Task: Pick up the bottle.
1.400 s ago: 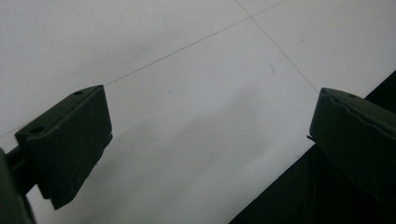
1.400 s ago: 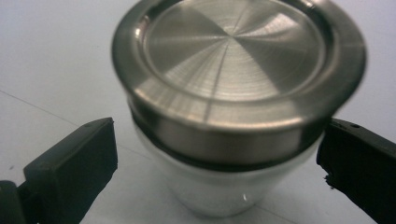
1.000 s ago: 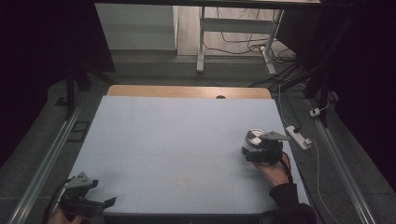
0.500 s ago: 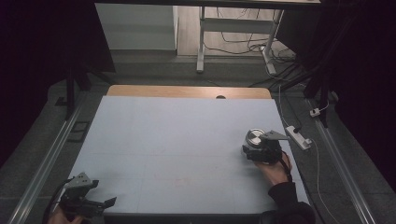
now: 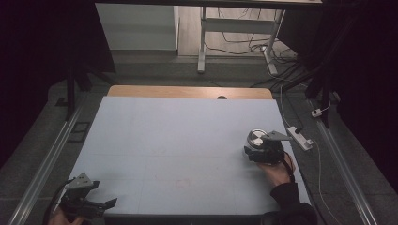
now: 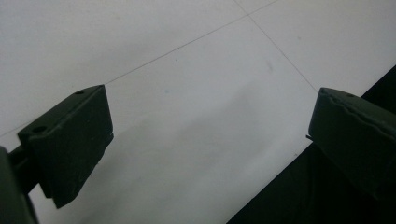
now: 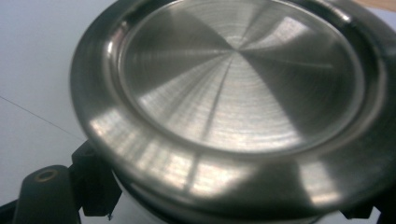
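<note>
- High view: the right gripper [image 5: 257, 151] sits at the right side of the pale blue worktop [image 5: 178, 140], held by the person's right hand [image 5: 277, 171], whose dark sleeve comes in from the bottom edge.
- High view: a round steel lid [image 5: 256, 137] sits right at the front of that gripper, touching it, near the worktop's right edge.
- High view: the left gripper [image 5: 96, 205] rests at the near left corner of the worktop, well apart from the lid, with the left hand [image 5: 58, 218] just showing at the bottom edge.
- High view: a white power strip [image 5: 300, 137] lies on the floor just beyond the worktop's right edge, near the lid.
- Left gripper view: the two black fingers [image 6: 70, 140] stand spread wide with nothing between them, above the bare pale surface at its dark edge.
- Right gripper view: the brushed steel lid [image 7: 233, 102], with its raised rim and flat round centre, lies very close to the camera and tilted.
- Right gripper view: a black finger [image 7: 91, 184] shows below the lid's left rim, and a corner of the other one at the far right; the fingers appear to pinch the thing under the rim from both sides.
</note>
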Demonstrator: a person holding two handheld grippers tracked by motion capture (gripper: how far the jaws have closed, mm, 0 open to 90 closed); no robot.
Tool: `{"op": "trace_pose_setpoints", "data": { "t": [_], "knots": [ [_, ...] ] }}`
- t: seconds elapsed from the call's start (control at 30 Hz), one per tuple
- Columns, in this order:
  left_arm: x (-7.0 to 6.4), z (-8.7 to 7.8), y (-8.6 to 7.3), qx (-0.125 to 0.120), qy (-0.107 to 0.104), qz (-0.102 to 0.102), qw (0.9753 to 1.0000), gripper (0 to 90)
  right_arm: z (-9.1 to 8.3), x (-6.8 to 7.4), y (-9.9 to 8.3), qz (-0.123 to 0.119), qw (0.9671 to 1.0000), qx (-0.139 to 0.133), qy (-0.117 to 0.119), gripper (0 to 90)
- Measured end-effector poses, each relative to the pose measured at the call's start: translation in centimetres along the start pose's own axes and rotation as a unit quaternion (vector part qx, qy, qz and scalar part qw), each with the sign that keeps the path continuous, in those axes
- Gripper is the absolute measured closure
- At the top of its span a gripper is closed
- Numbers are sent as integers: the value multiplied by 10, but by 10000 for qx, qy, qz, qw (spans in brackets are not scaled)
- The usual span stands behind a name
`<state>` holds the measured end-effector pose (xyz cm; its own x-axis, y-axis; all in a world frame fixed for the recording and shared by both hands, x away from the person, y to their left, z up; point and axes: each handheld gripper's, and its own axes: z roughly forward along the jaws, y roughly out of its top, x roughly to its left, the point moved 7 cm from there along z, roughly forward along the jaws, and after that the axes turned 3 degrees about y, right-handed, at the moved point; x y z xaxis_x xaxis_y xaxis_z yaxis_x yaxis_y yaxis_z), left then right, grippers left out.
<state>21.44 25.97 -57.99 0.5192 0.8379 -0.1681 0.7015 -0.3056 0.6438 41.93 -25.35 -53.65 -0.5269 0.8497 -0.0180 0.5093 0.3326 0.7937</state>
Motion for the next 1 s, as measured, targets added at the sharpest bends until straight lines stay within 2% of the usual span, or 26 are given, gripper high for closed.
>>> {"op": "trace_pose_setpoints", "data": {
  "t": [0.2,0.33,0.63,1.0],
  "knots": [
    [0,0,0,2,-1,-1,10000,8,-7,11,9,60,9997,-84,203,150],
    [0,0,0,5,-6,-7,10000,8,-10,23,16,-4,9993,-154,355,150],
    [0,0,0,15,-20,-14,10000,8,-12,60,32,-272,9966,-266,729,149],
    [0,0,0,18,-22,-16,10000,5,-4,105,41,-527,9912,-257,1189,149]
  ]
}}
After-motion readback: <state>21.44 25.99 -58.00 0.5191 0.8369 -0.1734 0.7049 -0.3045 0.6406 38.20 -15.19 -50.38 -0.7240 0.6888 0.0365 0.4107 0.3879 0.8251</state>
